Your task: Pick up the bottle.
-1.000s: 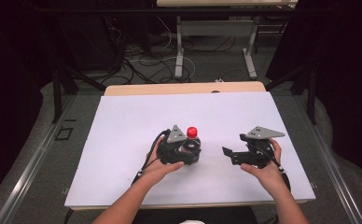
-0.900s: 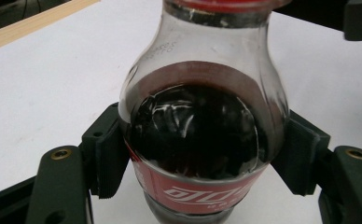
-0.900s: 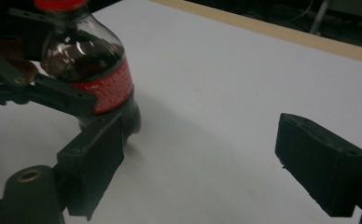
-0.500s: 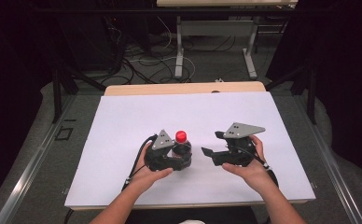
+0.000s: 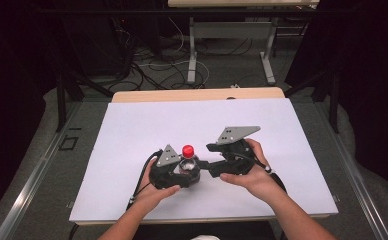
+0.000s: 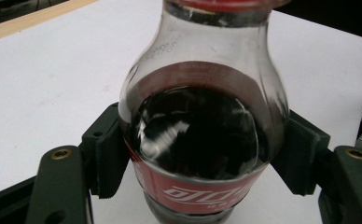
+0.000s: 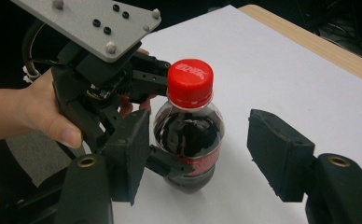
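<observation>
The bottle (image 5: 188, 162) stands upright on the white desk (image 5: 132, 130), clamped at its label by the left hand-held gripper (image 5: 182, 172). The right hand-held gripper (image 5: 213, 159) sits just beside it, its jaws just closing, apart on either side of the bottle without pressing it.

White-topped table (image 5: 132, 130), wooden far edge, grey floor (image 5: 37, 165) — tangled cables (image 5: 147, 67), metal table legs (image 5: 192, 55), dark surroundings
</observation>
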Demonstrator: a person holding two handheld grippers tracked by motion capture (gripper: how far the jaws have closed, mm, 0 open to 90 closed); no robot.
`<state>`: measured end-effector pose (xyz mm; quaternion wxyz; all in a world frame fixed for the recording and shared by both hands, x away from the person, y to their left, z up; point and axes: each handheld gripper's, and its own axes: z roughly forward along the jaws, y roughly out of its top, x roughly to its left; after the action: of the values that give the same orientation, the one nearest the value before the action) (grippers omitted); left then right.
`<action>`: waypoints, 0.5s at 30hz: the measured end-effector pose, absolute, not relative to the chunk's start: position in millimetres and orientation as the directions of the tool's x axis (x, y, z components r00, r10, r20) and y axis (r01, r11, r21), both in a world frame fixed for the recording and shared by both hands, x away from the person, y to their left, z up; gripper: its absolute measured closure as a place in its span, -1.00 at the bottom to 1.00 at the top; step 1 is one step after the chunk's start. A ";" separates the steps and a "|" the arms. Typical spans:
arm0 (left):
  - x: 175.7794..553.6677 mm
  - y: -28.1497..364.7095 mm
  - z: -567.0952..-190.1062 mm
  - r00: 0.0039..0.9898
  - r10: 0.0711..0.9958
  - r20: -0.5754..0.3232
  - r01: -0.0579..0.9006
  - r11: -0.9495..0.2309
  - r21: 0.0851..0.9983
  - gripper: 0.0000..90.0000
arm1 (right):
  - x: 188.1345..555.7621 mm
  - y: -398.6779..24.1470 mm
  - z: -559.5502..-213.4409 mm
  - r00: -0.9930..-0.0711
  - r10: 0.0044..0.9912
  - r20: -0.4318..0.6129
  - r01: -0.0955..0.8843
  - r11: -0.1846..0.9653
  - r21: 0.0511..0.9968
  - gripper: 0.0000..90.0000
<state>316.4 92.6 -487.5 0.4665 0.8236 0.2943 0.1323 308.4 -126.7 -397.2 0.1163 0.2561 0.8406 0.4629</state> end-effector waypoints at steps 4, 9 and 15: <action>315.3 91.9 -488.1 0.794 0.606 -0.051 0.358 -0.398 0.845 -0.33 | 309.9 -122.3 -392.7 -0.839 0.543 0.034 0.326 0.452 0.831 -0.08; 313.0 89.3 -488.8 0.795 0.604 -0.046 0.355 -0.403 0.844 -0.33 | 313.5 -119.4 -384.9 -0.836 0.548 0.035 0.335 0.457 0.824 0.02; 309.6 84.5 -489.2 0.807 0.589 -0.041 0.347 -0.416 0.841 -0.33 | 315.2 -110.3 -383.4 -0.828 0.560 0.037 0.353 0.469 0.809 0.14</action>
<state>309.6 84.5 -489.2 0.4611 0.8312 0.2815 0.1314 315.2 -110.3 -383.4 0.1176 0.2689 0.8490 0.4395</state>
